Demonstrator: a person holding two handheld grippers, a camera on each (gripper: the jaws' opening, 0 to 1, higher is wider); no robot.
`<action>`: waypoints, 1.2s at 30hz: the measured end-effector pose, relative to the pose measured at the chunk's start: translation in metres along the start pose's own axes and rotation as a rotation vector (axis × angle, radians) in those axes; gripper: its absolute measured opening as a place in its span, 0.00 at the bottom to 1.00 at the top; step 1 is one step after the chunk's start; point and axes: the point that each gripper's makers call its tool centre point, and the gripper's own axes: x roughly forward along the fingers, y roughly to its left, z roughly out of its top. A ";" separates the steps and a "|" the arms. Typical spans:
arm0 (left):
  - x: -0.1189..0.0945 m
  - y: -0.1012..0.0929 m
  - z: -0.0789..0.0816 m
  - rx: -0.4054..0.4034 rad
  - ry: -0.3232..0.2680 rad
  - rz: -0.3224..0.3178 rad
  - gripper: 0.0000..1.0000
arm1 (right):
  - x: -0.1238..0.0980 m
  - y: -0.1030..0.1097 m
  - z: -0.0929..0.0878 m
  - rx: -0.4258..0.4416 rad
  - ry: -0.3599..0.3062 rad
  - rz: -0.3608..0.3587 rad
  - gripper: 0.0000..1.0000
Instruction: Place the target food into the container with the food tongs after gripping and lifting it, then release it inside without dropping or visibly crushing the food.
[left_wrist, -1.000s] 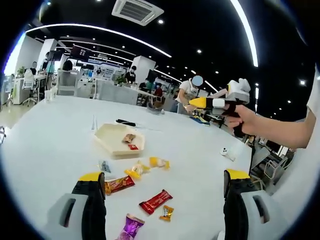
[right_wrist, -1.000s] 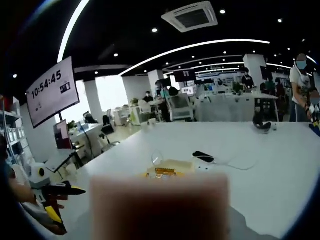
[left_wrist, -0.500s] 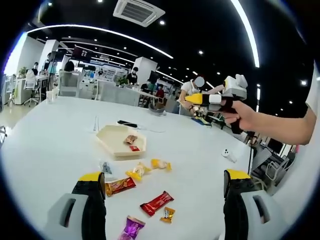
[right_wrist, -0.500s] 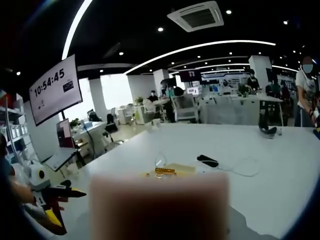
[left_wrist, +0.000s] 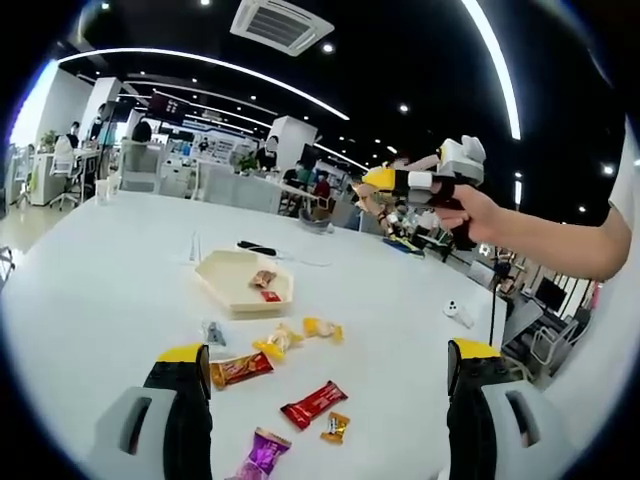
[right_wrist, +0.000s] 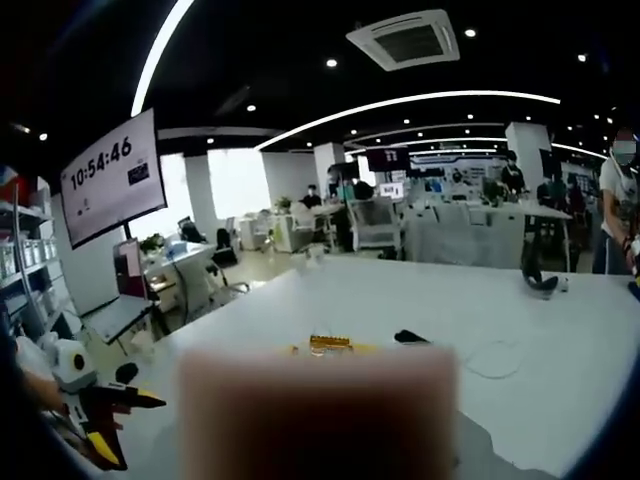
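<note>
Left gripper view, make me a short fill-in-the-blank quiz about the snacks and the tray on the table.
1. The cream tray sits on a ____ table.
2. The long wrapper between the left gripper fingers is ____.
3. The wrapper at the bottom edge is ____.

Missing words: white; red; purple

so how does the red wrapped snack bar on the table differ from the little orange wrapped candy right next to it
The red wrapped snack bar is long and flat, lying at a slant; the little orange wrapped candy is short and squarish. The bar's wrapper is red, the candy's is orange-gold. The bar is clearly the larger of the two. Both lie loose on the white table, outside the cream tray.
</note>
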 end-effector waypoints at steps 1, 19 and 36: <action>-0.001 0.001 0.000 0.000 -0.001 0.001 0.99 | 0.002 0.000 0.002 -0.002 -0.002 0.002 0.18; -0.017 0.019 0.010 -0.003 -0.017 0.036 0.99 | 0.031 -0.009 0.023 -0.042 -0.014 0.003 0.18; -0.022 0.028 0.016 -0.013 -0.041 0.066 0.99 | 0.050 -0.009 0.035 -0.067 -0.010 0.016 0.18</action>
